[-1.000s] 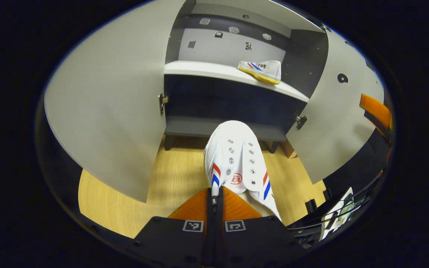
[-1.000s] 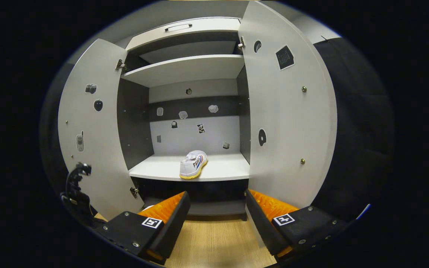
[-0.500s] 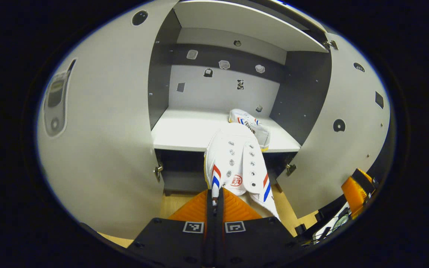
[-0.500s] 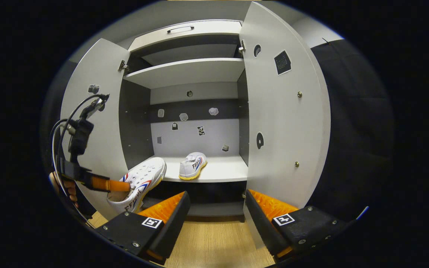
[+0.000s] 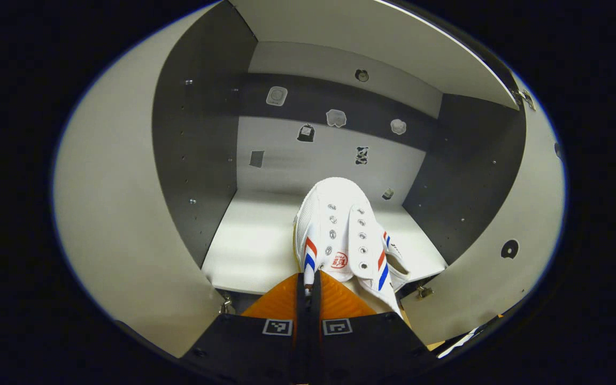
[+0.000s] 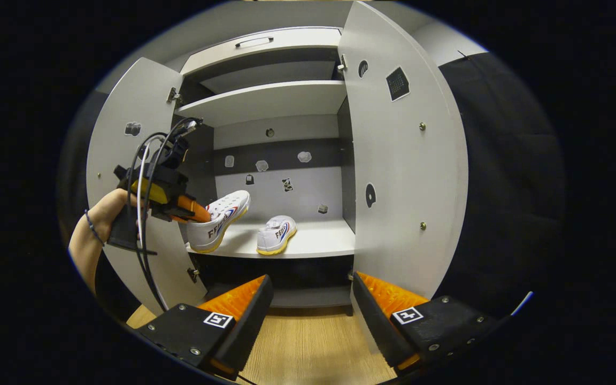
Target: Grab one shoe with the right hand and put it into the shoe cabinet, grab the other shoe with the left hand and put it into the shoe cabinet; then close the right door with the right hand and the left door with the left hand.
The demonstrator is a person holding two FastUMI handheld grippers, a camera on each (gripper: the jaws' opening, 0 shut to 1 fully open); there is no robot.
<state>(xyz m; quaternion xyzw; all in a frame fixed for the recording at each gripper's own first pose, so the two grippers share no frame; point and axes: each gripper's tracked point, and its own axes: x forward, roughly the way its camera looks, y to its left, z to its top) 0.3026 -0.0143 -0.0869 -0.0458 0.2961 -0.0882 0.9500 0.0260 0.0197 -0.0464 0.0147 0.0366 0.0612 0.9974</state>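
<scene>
Since 0.5 s ago I have carried my left gripper up and forward, so the shoe cabinet opening looms closer in the left gripper view and the wooden floor has dropped from that view. Both doors stand open, the left door and the right door. On the middle shelf sits 1 white shoe, sole down. The 2nd shoe hangs over the shelf's front left part, toe pointing inward, and I cannot tell whether it touches the shelf. My left fingers are pressed together, pinching its heel collar. My right gripper hovers low before the cabinet, fingers spread wide, holding nothing.
</scene>
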